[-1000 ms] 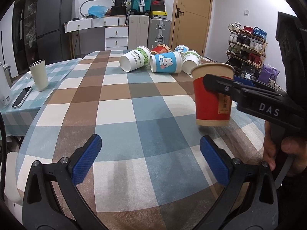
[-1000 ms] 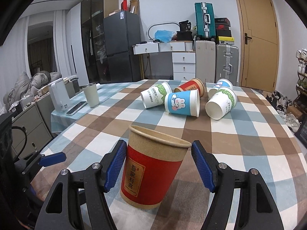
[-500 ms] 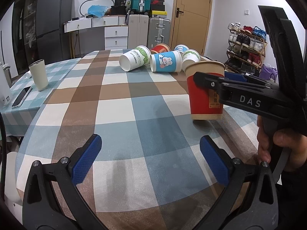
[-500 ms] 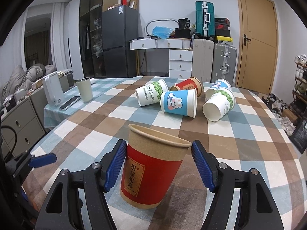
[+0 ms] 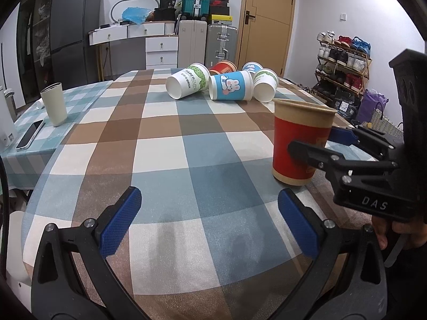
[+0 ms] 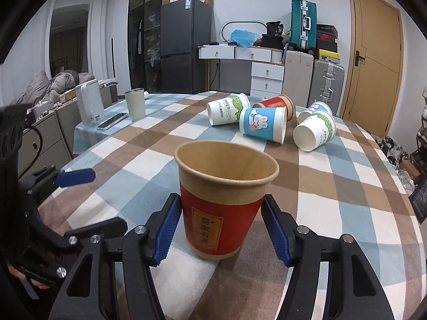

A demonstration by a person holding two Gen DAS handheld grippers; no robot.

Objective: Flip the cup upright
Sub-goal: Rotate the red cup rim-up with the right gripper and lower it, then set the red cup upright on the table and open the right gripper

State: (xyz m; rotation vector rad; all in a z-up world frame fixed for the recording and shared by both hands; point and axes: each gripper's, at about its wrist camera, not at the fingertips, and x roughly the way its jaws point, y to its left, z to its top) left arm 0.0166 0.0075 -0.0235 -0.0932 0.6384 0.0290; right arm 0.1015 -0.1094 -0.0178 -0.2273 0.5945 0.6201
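Left tool (image 5: 210, 218): blue pads spread wide, nothing between them, hovering over checked worktop (image 5: 165, 176). Also visible at left edge of right wrist view (image 6: 74, 177).

Right tool (image 6: 221, 229): blue pads flanking red-and-kraft paper cup (image 6: 224, 205), left pad touching cup wall, right pad with a slight gap; not clamped. "DAS" printed on tool body in left wrist view (image 5: 317, 144).

Cup (image 5: 299, 144) upright, mouth up, base on worktop near right edge. Yellow label with Chinese characters on front.

Farther back, cluster of tipped paper cups: white-green one marked "PAPERCUPS" (image 6: 228, 112), blue one with rabbit print (image 6: 263, 124), second white-green one (image 6: 315, 131).
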